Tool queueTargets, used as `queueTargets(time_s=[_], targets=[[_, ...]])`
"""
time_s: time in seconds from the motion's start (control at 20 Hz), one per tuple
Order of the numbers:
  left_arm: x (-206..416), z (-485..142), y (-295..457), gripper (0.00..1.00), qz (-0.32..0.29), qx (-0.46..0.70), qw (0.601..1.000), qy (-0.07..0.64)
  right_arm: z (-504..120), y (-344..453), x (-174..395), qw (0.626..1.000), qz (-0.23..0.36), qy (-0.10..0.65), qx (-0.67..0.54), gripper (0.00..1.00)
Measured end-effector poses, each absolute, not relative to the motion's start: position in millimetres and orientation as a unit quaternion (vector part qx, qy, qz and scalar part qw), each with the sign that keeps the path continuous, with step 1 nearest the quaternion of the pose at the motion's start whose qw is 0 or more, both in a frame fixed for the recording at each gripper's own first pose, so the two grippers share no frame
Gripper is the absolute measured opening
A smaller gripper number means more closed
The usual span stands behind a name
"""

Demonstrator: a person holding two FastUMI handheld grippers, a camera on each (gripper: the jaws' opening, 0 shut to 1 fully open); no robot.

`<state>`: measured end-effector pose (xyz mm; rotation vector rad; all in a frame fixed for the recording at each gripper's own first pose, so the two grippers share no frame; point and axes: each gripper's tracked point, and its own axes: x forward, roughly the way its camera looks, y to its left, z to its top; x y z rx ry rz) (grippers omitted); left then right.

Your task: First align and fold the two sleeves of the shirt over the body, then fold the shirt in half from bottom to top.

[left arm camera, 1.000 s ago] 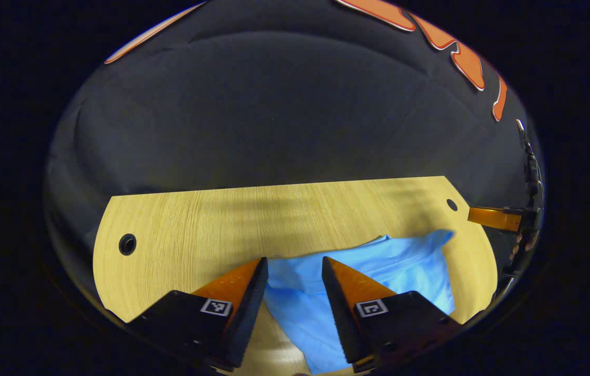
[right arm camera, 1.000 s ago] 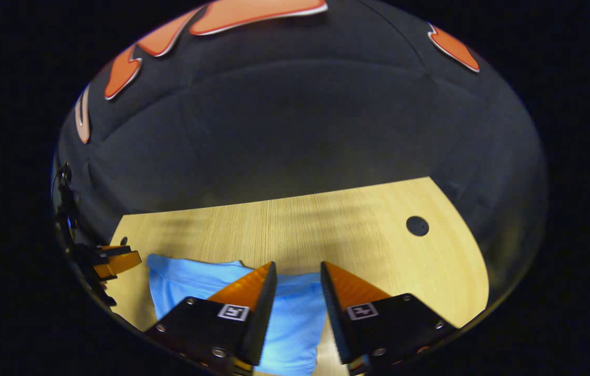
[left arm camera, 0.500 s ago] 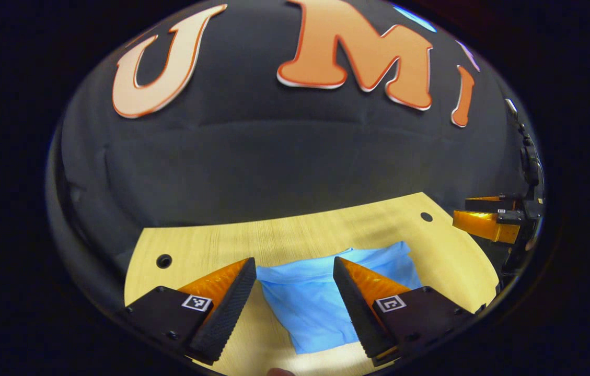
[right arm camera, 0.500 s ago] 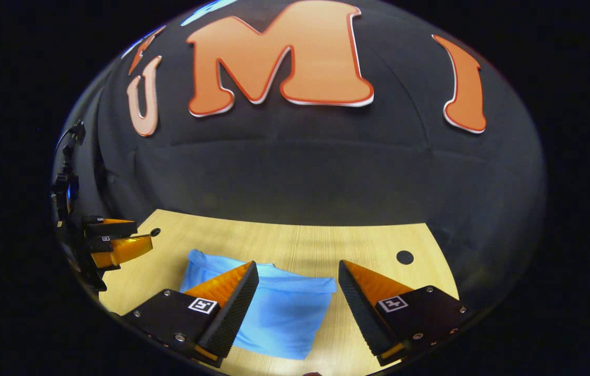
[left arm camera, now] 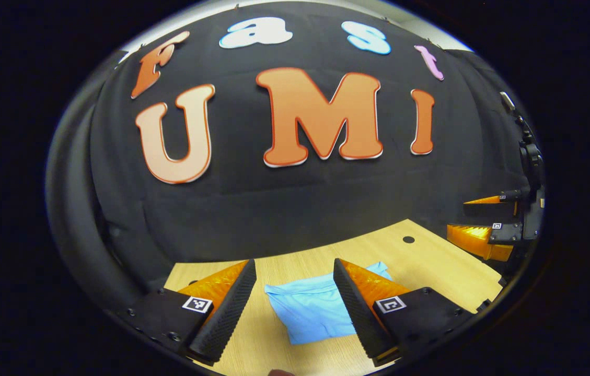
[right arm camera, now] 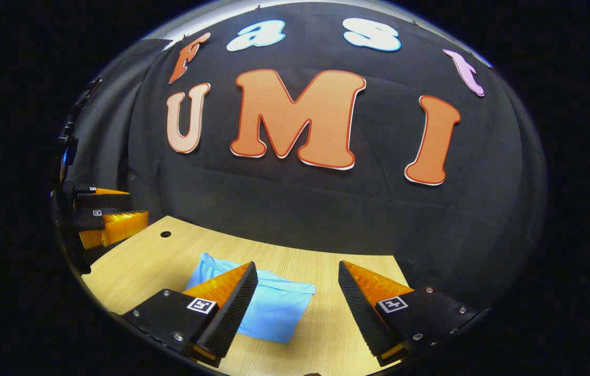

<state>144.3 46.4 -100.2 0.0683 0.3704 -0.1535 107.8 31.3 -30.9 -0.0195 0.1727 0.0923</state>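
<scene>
- The left gripper (left arm camera: 293, 271) is holding its jaws wide apart with nothing between them, hovering above the bench with the shirt showing through the gap.
- The right gripper (right arm camera: 297, 274) is also keeping its jaws wide, gripping nothing and hanging clear of the cloth.
- In the left gripper view, the right gripper (left arm camera: 470, 222) is showing at the right border, off beyond the shirt's far corner and apart from it, its two fingers spread.
- In the right gripper view, the left gripper (right arm camera: 127, 206) is sitting at the left border, well away from the shirt, fingers likewise parted.
- The shirt (left arm camera: 310, 308) is lying flat on the bench as a compact folded light blue packet, roughly rectangular, with its edges stacked in layers.
- In the right gripper view the shirt (right arm camera: 274, 308) is resting on the bench partly behind the right gripper's left finger, one rounded corner poking out toward the far left.
- The bench (left arm camera: 430, 266), pale wood with a fine grain, is carrying the shirt near its middle.
- A small dark hole (left arm camera: 408, 239) is sitting in the bench beyond the shirt's far right corner; another hole (right arm camera: 165, 234) is lying beyond its far left corner.
</scene>
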Motion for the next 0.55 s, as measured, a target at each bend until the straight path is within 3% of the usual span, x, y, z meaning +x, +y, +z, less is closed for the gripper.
queueTargets(time_s=[0.55], targets=[[25, 10, 17, 0.97, -0.071, 0.021, 0.997, 0.025, 13, 21, -2, 0.997, 0.069, 0.02, 0.011, 0.97]])
